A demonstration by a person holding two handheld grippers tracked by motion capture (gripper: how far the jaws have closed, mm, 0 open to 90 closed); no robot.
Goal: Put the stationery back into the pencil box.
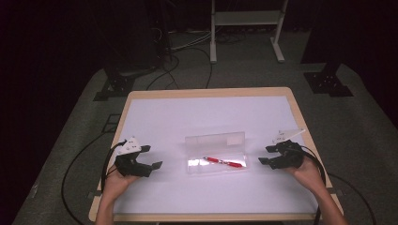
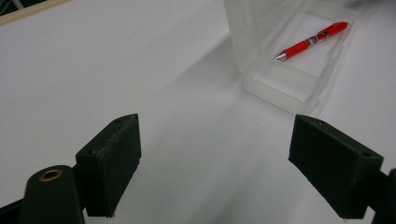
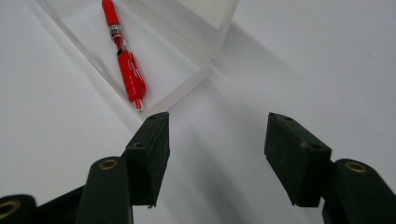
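A clear plastic case point(image 1: 216, 166) lies open at the middle of the white table point(image 1: 206, 117), its lid point(image 1: 215, 139) standing up behind it. Inside the case lies a red pen point(image 1: 223, 162). My left gripper point(image 1: 151, 157) rests open on the table to the left of the case, nothing between its jaws. My right gripper point(image 1: 266, 154) rests open to the right of the case, also holding nothing. In the left gripper view the case point(image 2: 299, 88) and pen point(image 2: 312, 40) are ahead to the right. The right gripper view has the pen point(image 3: 125, 60) in the case point(image 3: 184, 88) ahead to the left.
The table's wooden edge point(image 1: 209, 92) frames the white surface. Beyond it are a dark floor with cables point(image 1: 187, 51), a black stand base point(image 1: 119, 84) at the left and a white frame's legs point(image 1: 244, 33) at the back.
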